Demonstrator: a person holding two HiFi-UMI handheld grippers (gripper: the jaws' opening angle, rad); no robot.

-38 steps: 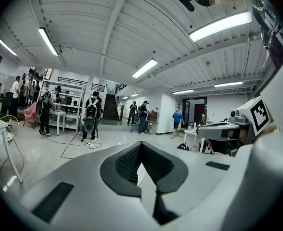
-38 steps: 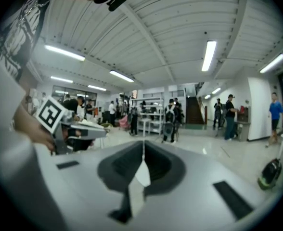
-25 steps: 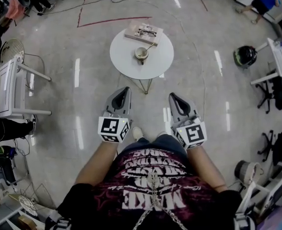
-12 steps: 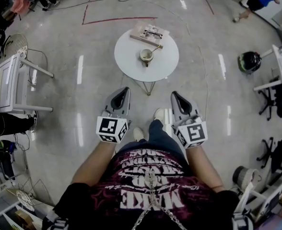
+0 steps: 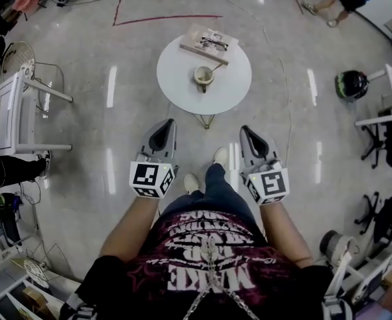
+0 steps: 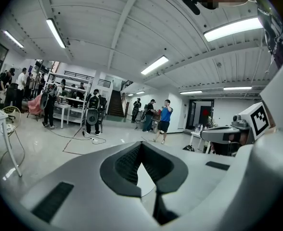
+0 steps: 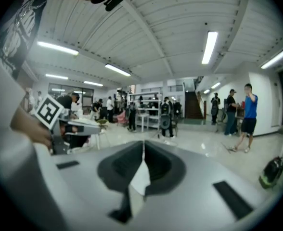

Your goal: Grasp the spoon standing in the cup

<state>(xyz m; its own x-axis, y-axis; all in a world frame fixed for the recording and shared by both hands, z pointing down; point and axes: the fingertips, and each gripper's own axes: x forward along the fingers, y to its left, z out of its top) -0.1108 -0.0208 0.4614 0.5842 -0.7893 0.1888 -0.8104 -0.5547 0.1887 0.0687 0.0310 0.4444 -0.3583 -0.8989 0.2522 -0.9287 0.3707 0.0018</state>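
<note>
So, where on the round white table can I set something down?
The round white table is bare left of, right of and nearer than the beige cup with its spoon. The far edge is crowded by the pale book.

left tool (image 5: 167, 122), right tool (image 5: 245, 129), jaws together

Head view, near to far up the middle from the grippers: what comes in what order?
Left gripper and right gripper, level with each other → table near rim → cup holding the spoon → book with glasses on it.
</note>
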